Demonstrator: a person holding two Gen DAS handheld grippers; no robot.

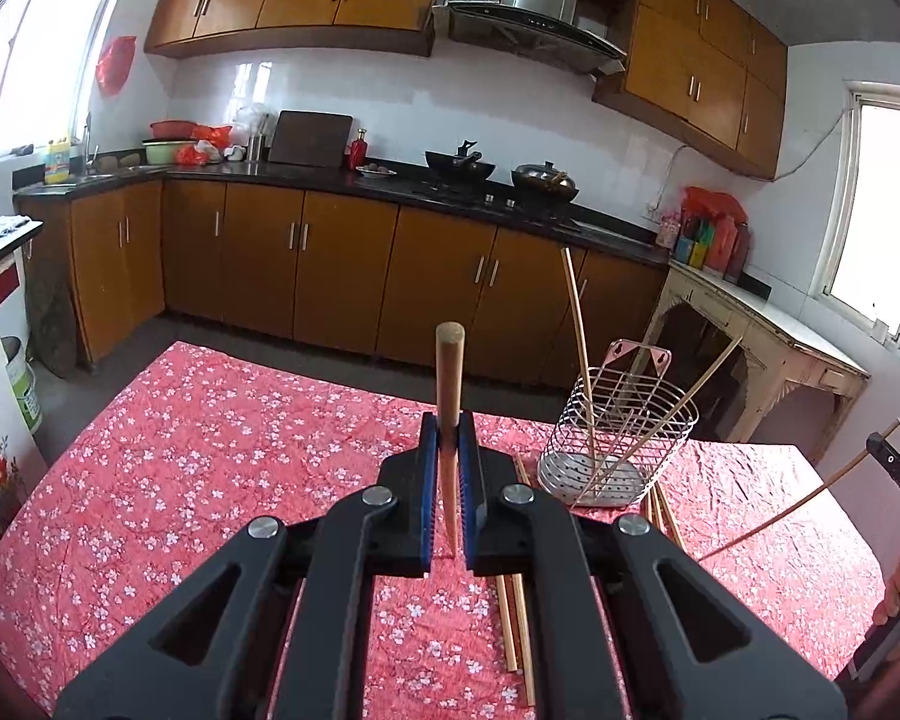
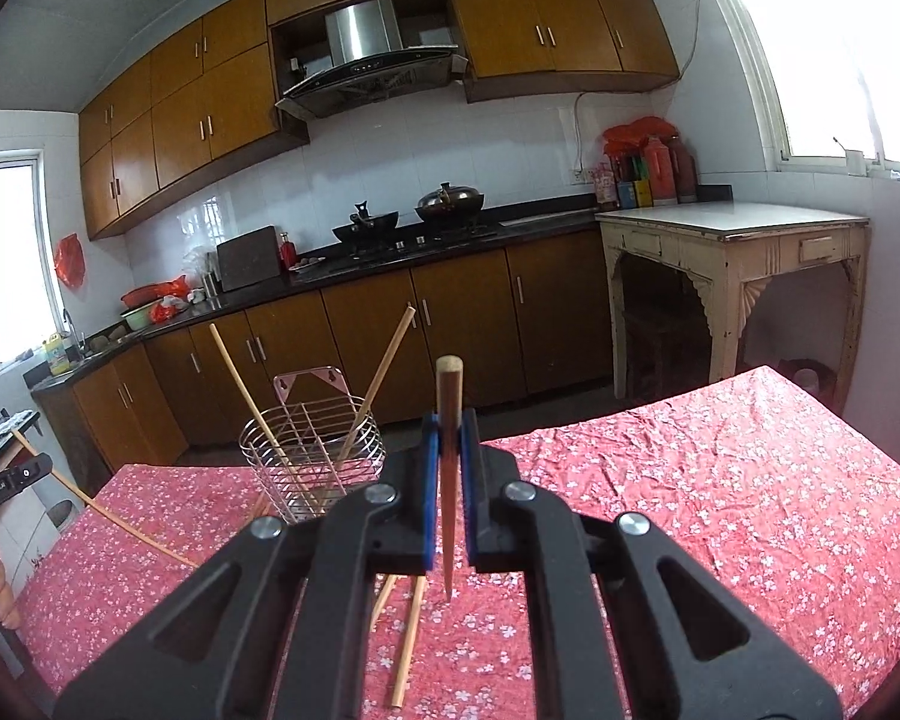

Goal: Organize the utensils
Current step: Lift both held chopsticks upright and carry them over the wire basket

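The left gripper [image 1: 449,438] is clamped on a round wooden chopstick [image 1: 449,384], which stands nearly upright at the centre of the left wrist view, blunt end up and tapered tip down between the blue ribbed pads [image 1: 429,480]. The right gripper [image 2: 448,438] grips a darker chopstick [image 2: 449,420] the same way, upright at the centre of its own view, thin tip pointing down at the cloth.

At right of centre in the left wrist view stands a wire utensil basket [image 1: 618,438] of shiny metal with a perforated base. Two pale chopsticks [image 1: 579,354] lean in it, tips down and tops splayed apart. More chopsticks [image 1: 516,624] lie flat on the red floral tablecloth [image 1: 180,468], beside and in front of the basket.
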